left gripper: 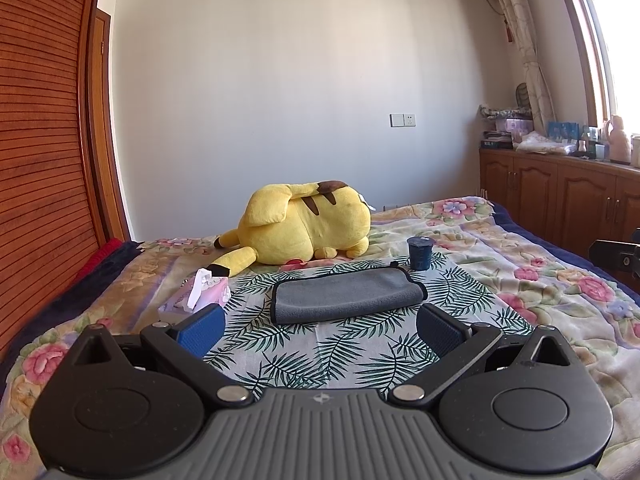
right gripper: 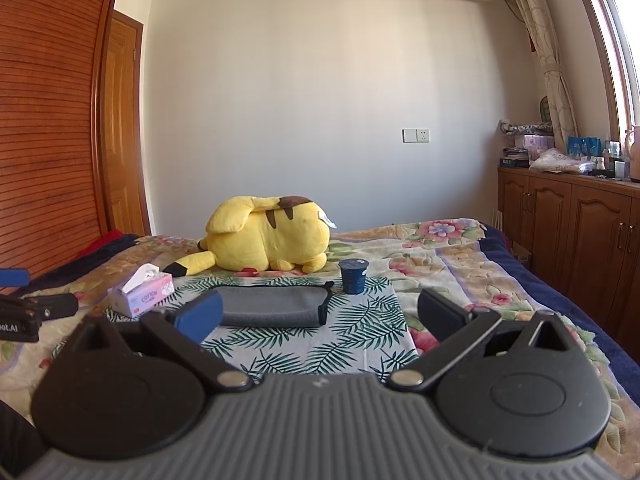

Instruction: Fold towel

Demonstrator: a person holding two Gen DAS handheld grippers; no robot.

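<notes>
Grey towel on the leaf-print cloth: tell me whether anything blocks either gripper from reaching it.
Nothing visible does. The grey folded microfibre towel lies flat beyond the open left gripper and open right gripper, with only bare leaf-print cloth between. The dark blue cup stands behind its right end; the pink tissue box sits off to its left.

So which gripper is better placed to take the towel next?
Left, probably. The gray towel lies centred ahead of the open left gripper; from the right gripper, also open, the towel sits off toward its left finger.
</notes>
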